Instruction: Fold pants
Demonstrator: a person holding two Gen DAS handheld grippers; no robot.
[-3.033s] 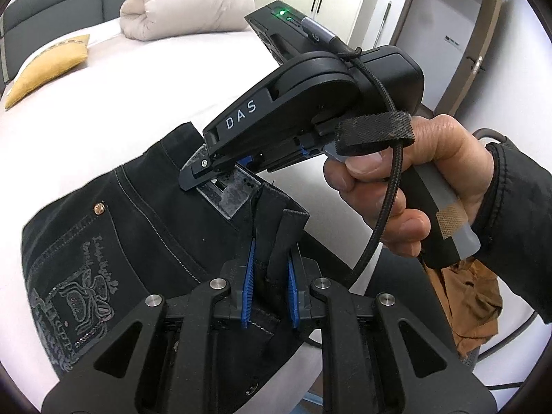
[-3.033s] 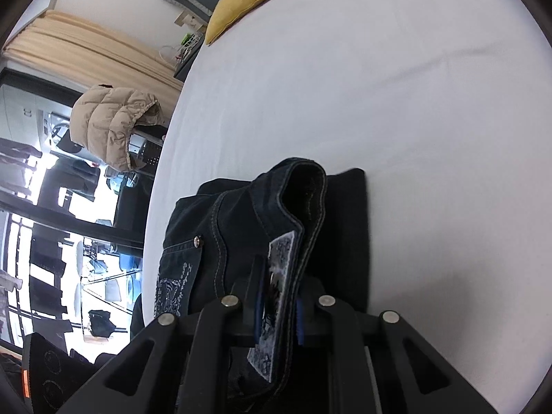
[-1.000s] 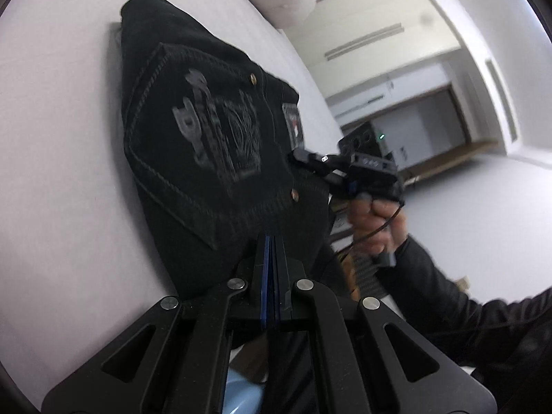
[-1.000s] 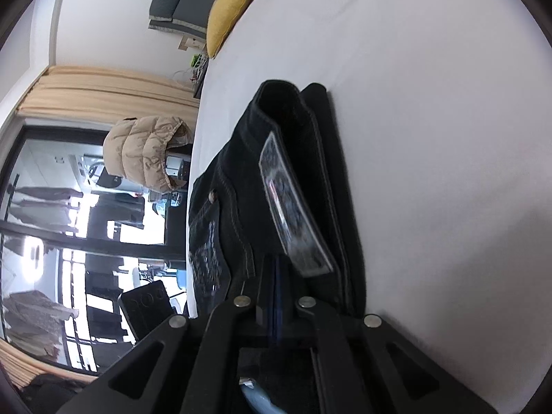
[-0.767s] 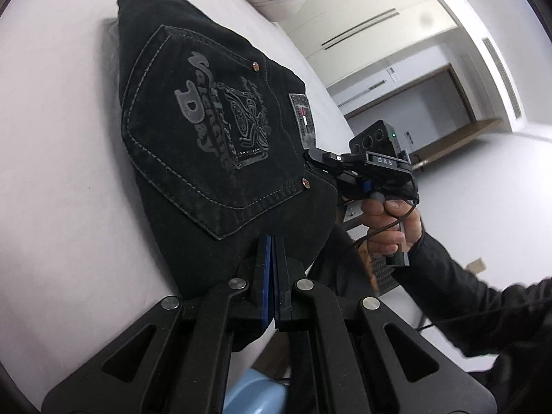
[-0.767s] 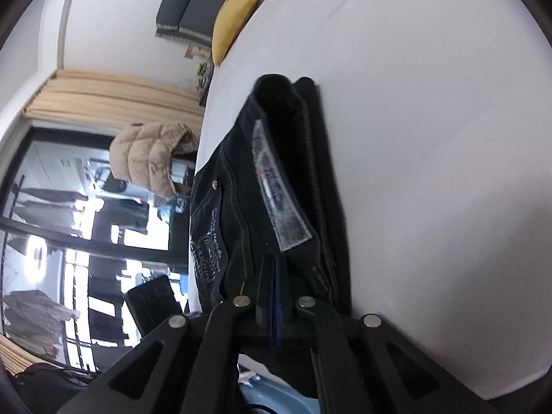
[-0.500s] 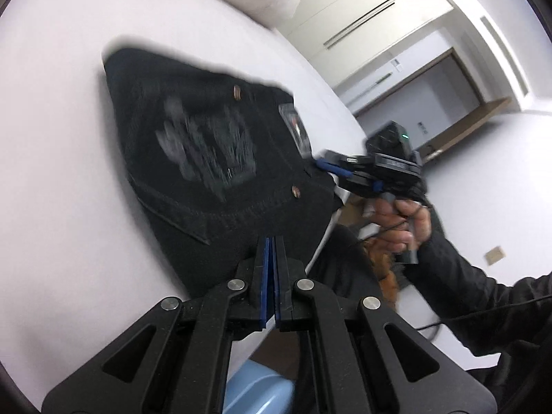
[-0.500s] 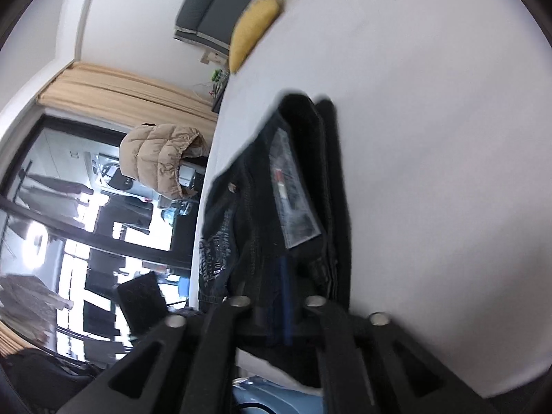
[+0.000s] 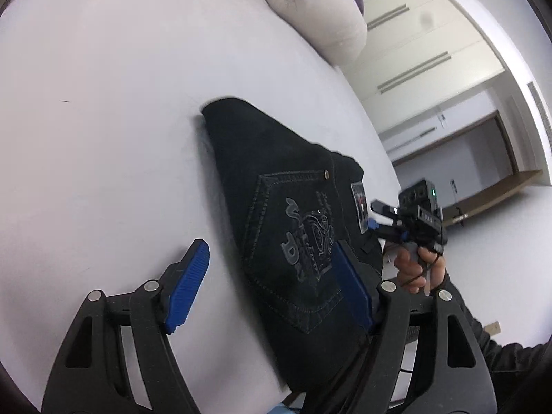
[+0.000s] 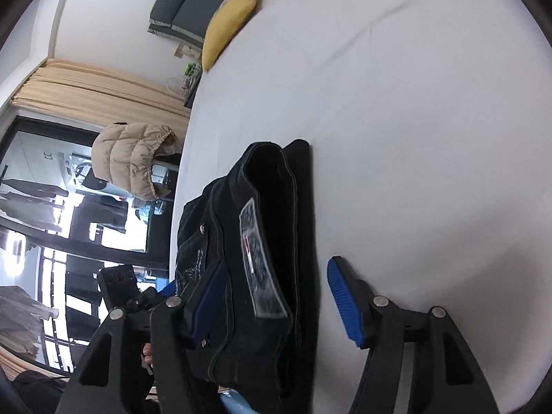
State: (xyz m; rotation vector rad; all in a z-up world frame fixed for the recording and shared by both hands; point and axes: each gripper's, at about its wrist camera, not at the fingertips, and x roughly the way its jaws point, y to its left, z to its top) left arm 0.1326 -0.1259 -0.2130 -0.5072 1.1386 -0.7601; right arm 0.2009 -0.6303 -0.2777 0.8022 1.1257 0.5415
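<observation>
The black pants lie folded on the white bed, back pocket with a printed emblem facing up; they also show in the right wrist view with the waistband label up. My left gripper is open and empty, its blue pads either side of the pants' near edge. My right gripper is open and empty over the waistband end; it also shows in the left wrist view, held by a hand.
A cream folded duvet lies at the bed's far end. A yellow pillow and a grey headboard are at the head. A beige puffer jacket hangs beside the bed. Wardrobes stand beyond.
Both grippers were shut on the pants' edge; now both have opened and let go. The pants rest flat on the bed.
</observation>
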